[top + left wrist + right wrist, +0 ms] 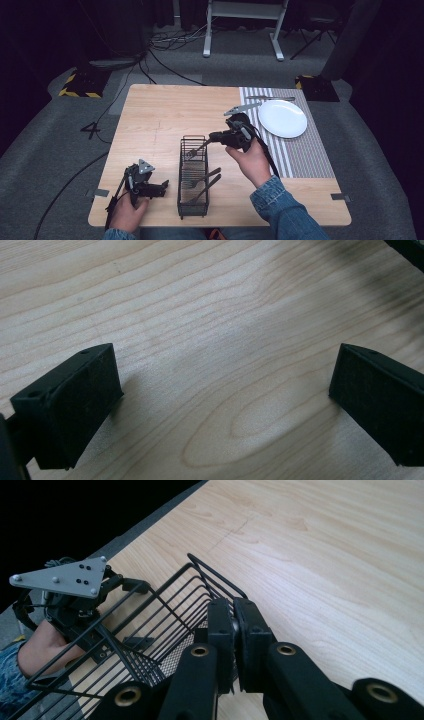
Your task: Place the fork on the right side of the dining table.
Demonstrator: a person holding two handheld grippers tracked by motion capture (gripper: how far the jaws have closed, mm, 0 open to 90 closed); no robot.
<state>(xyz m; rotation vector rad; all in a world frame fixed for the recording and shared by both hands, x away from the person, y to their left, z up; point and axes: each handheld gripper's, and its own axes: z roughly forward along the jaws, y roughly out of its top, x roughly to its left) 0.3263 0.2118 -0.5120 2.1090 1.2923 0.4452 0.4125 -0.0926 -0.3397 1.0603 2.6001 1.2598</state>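
Observation:
A black wire basket (180,170) stands on the wooden table (155,110), and two forks (202,180) lie in its near half. My right gripper (214,136) is at the basket's far right corner, shut on the handle of a third fork (197,149). That fork slants down with its head inside the basket. In the right gripper view the pads (220,620) are pressed together over the basket (150,615). My left gripper (162,186) rests on the table left of the basket. Its jaws stand wide open over bare wood (225,405).
A white plate (282,118) sits on a striped placemat (300,150) at the table's right side. Cutlery (270,98) lies at the mat's far edge. The table's far left is bare wood. Cables run over the floor beyond the table.

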